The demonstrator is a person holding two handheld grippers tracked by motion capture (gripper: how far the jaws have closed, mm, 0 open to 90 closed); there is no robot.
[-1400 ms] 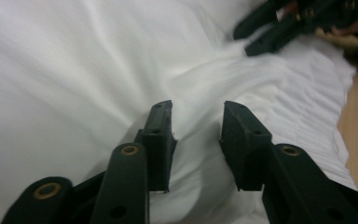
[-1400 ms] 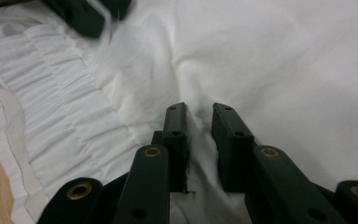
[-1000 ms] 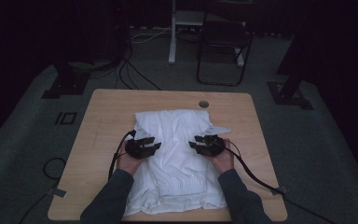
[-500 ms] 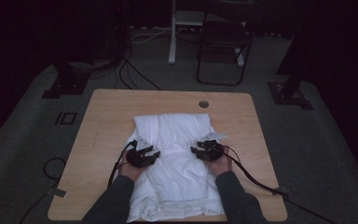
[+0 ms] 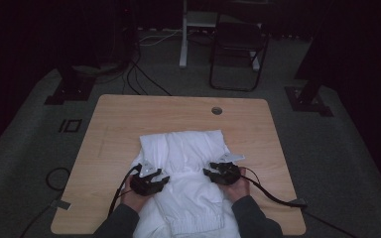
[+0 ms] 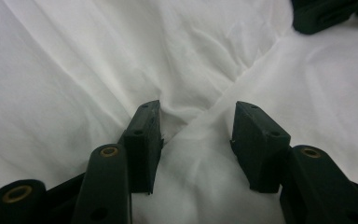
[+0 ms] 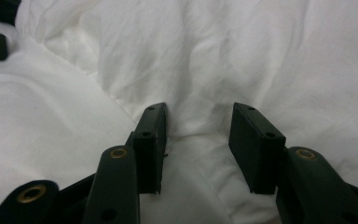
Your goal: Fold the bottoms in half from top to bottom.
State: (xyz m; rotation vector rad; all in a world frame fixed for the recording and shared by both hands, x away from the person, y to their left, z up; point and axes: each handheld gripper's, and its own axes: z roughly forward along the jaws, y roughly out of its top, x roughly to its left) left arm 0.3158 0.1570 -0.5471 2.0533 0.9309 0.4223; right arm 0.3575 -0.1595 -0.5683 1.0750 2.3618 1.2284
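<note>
A white garment (image 5: 183, 148) lies folded on the wooden table (image 5: 114, 124), and its ribbed hem (image 5: 198, 224) reaches the near edge. My left gripper (image 5: 155, 176) rests on the garment's left side and my right gripper (image 5: 222, 171) on its right side. In the left gripper view the left gripper (image 6: 198, 109) stands open over a soft ridge of the white cloth (image 6: 98, 60); its jaws have just been opening. In the right gripper view the right gripper (image 7: 198, 109) is open too, with slack cloth (image 7: 242, 51) between the pads.
A round cable hole (image 5: 217, 110) sits near the table's far edge. Bare wood lies to the left, right and beyond the garment. On the dark floor behind stand a folding chair (image 5: 238, 49), a white post (image 5: 183, 34) and loose cables (image 5: 144, 79).
Both hands and their grippers have moved toward the table's near edge. The garment's far edge now lies closer to the person too.
</note>
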